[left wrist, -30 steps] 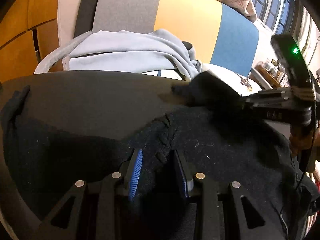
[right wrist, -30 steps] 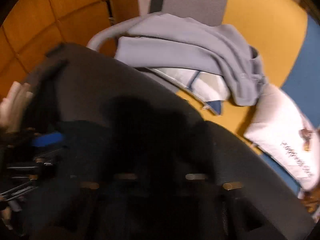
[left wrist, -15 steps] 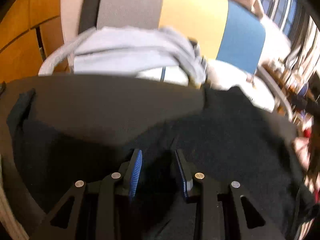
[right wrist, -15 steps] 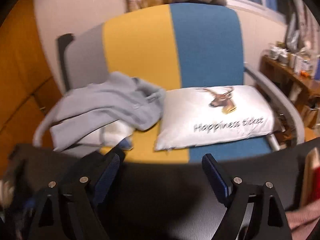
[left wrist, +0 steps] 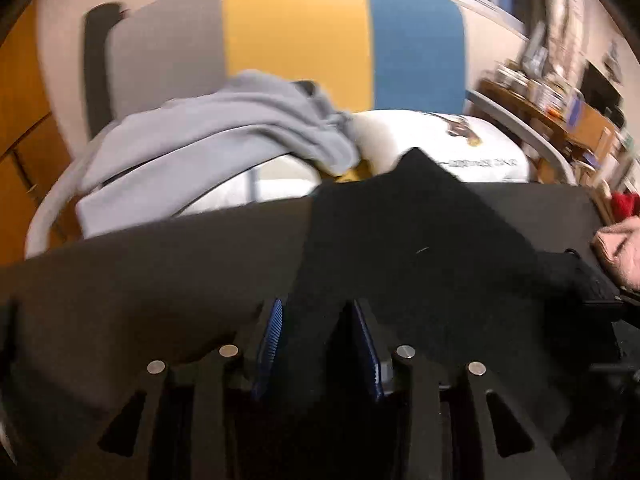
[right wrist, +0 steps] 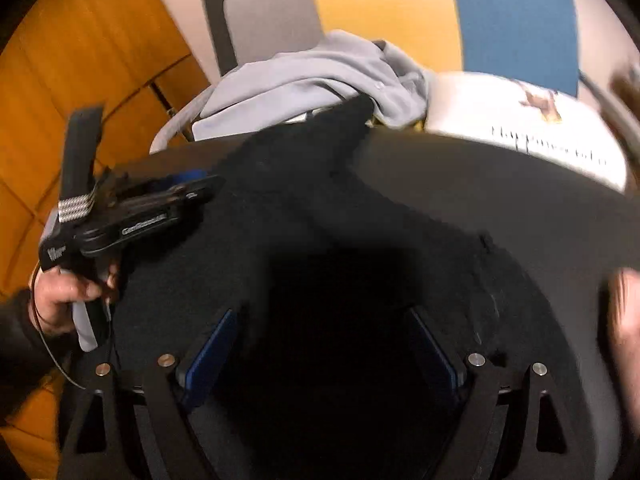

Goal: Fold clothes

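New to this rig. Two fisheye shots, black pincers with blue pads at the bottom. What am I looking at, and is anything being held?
There is no robot here. A person holds a hand-held gripper in each hand, and each one has a camera looking forward along its two fingers.

The left wrist view shows the left hand-held gripper. Its blue pads are nearly closed on a fold of the black garment, so it is gripping the cloth.

The right wrist view shows the right hand-held gripper with its pads wide apart above the same garment, open and holding nothing. At the left of that view you can see the person's hand gripping the other tool.

The garment lies on a dark table. Behind it is a striped sofa with a grey hoodie and a white printed pillow.
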`<action>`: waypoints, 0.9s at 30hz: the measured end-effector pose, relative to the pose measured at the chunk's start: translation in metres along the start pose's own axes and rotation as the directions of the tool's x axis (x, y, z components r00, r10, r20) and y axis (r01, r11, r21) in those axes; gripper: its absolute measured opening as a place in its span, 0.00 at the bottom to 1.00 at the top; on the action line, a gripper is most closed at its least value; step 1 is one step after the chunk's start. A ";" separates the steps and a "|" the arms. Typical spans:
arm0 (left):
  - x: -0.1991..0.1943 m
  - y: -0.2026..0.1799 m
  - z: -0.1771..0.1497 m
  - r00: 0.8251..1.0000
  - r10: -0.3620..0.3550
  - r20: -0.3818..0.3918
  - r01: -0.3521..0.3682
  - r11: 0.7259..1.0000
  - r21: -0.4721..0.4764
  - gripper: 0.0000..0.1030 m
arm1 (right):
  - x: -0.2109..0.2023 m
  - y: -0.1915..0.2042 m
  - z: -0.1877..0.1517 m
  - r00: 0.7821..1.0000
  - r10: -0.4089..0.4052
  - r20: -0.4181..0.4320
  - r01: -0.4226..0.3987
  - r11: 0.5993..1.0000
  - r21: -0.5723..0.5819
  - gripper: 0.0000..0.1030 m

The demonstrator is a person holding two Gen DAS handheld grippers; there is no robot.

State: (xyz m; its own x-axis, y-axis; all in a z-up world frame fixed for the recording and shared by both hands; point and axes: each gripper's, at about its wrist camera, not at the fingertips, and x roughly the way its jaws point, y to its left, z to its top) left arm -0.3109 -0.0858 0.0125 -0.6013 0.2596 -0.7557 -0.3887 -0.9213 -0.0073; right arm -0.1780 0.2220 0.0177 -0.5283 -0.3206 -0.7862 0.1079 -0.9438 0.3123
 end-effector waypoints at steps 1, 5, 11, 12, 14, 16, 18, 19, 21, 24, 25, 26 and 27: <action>0.004 0.002 -0.004 1.000 0.015 -0.011 -0.014 1.000 0.004 0.39 | -0.004 -0.002 -0.003 1.000 0.018 -0.005 -0.018 1.000 -0.004 0.84; -0.005 0.039 -0.006 0.999 0.043 -0.033 -0.047 0.990 -0.130 0.38 | -0.022 -0.004 0.002 0.998 0.043 0.046 -0.044 0.999 0.010 0.71; -0.004 0.032 0.043 1.000 -0.008 0.028 0.011 0.991 -0.131 0.46 | -0.011 0.001 0.057 0.994 -0.035 0.108 0.033 0.999 0.017 0.33; 0.004 0.030 0.049 1.000 -0.012 0.001 0.012 0.992 -0.127 0.46 | -0.001 0.001 0.065 0.996 -0.036 0.085 0.035 0.999 0.019 0.33; 0.022 0.026 0.057 0.998 -0.023 -0.059 0.015 0.992 -0.125 0.54 | 0.017 0.000 0.082 0.999 -0.038 0.038 0.038 0.999 0.015 0.33; 0.040 0.022 0.065 0.992 -0.034 -0.119 0.019 0.992 -0.123 0.55 | 0.034 0.007 0.099 0.999 -0.033 -0.007 0.033 0.999 -0.037 0.33; 0.058 0.018 0.074 0.983 -0.044 -0.178 0.023 0.992 -0.121 0.60 | 0.045 0.014 0.106 0.999 -0.014 -0.051 0.010 0.996 -0.088 0.34; 0.062 0.018 0.076 0.980 -0.046 -0.192 0.021 0.992 -0.127 0.62 | 0.048 0.017 0.107 0.997 -0.009 -0.071 0.001 0.993 -0.117 0.36; 0.064 0.014 0.078 0.978 -0.066 -0.198 0.047 0.994 -0.102 0.64 | 0.059 0.029 0.109 0.994 -0.044 -0.102 0.024 0.981 -0.194 0.41; 0.058 0.014 0.081 0.978 -0.139 -0.152 0.122 0.986 -0.117 0.34 | 0.070 0.045 0.112 0.991 -0.085 -0.101 0.053 0.956 -0.287 0.55; 0.054 0.016 0.081 0.977 -0.171 -0.125 0.154 0.979 -0.133 0.05 | 0.073 0.050 0.113 0.990 -0.109 -0.092 0.075 0.947 -0.311 0.52; 0.050 0.017 0.082 0.975 -0.202 -0.098 0.186 0.971 -0.149 0.04 | 0.073 0.054 0.112 0.988 -0.135 -0.076 0.103 0.940 -0.325 0.39; 0.046 0.019 0.083 0.970 -0.232 -0.070 0.219 0.962 -0.163 0.04 | 0.069 0.056 0.110 0.986 -0.158 -0.055 0.131 0.934 -0.331 0.25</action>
State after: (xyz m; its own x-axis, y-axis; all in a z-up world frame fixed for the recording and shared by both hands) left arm -0.4037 -0.0669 0.0319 -0.4444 0.4459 -0.7770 -0.3920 -0.8767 -0.2789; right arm -0.3010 0.1556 0.0390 -0.4919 -0.1714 -0.8536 0.3103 -0.9506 0.0120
